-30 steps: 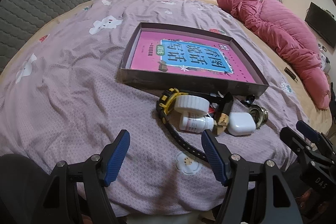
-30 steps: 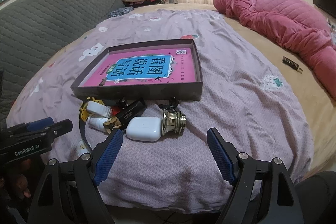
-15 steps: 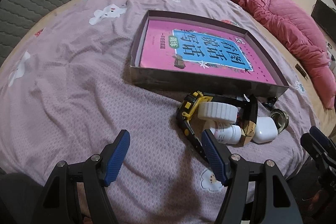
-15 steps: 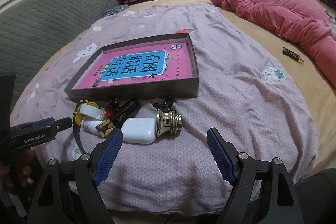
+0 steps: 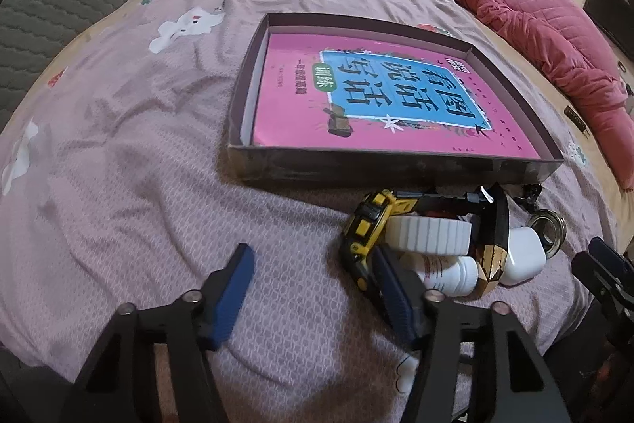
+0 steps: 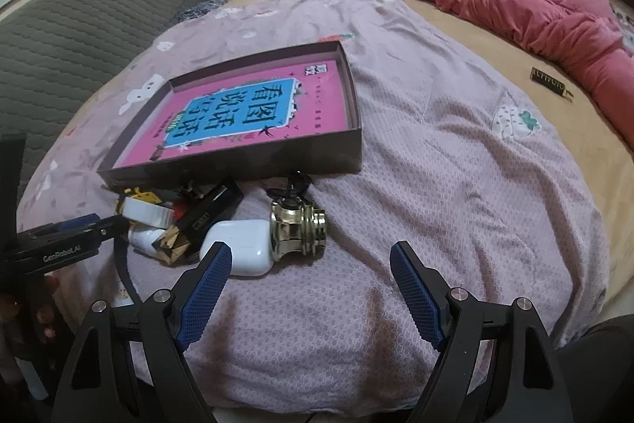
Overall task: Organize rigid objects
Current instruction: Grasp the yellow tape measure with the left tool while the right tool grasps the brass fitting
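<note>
Clutter of small rigid objects (image 5: pixel 443 244) just beside the near wall of the dark tray (image 5: pixel 253 98). Left gripper (image 5: pixel 313 284) and right gripper (image 6: pixel 311 286) both wide, empty. Best to pick the outermost item first, the white case (image 6: pixel 241 252), squarely across its narrow sides.

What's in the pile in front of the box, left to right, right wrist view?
White round jar → gold-and-black faceted piece → white earbud case → brass fitting. All lie on the bedsheet just short of the box; both grippers open, nothing held.
</note>
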Demonstrator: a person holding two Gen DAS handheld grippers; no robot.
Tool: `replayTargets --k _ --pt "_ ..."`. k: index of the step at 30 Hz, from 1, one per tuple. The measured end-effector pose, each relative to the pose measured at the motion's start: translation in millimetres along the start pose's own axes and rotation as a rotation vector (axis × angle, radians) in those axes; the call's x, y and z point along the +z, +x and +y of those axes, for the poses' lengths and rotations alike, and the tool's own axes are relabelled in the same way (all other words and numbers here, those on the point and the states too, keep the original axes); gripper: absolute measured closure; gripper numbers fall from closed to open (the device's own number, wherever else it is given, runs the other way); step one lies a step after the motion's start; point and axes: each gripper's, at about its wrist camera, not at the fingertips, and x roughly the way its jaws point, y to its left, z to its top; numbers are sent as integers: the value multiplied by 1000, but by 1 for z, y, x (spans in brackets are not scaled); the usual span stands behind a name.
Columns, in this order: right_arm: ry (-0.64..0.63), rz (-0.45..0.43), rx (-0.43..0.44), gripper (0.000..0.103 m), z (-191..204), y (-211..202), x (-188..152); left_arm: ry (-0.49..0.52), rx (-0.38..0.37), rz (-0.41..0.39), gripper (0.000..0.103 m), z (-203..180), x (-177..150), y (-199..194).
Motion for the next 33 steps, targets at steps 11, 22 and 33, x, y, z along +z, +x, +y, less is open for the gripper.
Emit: replayTargets --k 11,22,33 --pt "-11 18 -3 20 0 11 3 31 -103 6 70 -5 9 9" --pt "8 44 -23 20 -8 25 10 47 -132 -5 78 -7 19 14" --pt "-44 63 19 36 2 40 15 37 -158 5 77 -6 21 19"
